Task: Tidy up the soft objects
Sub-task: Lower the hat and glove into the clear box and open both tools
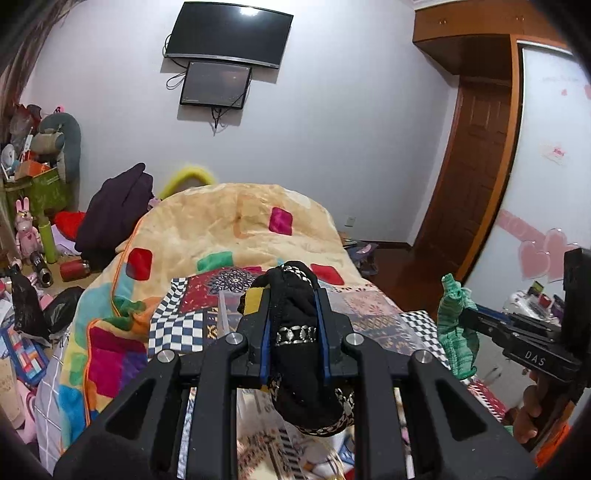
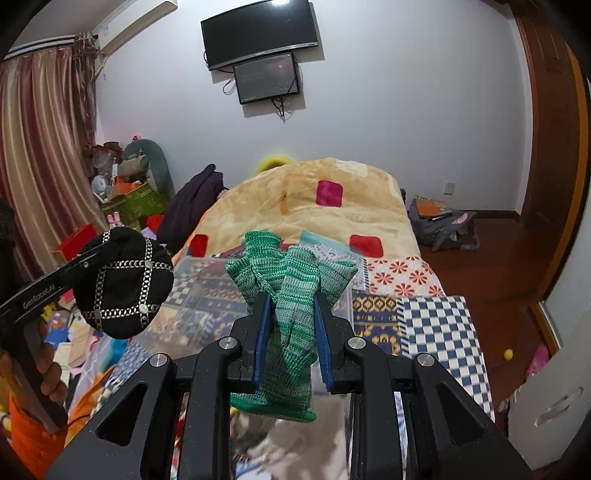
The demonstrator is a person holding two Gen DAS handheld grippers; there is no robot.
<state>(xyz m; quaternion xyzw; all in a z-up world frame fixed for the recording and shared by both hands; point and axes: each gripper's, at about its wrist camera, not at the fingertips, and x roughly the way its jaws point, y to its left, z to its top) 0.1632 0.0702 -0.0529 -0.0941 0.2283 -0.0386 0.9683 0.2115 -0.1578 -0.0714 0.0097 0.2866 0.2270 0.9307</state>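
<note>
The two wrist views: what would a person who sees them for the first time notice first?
First, the two held items: the left gripper is shut on a black cap with chain trim, and the right gripper is shut on a green knitted cloth, both lifted above the bed. Behind them, a cream blanket with coloured squares covers the bed, and two dark screens hang on the wall.
</note>
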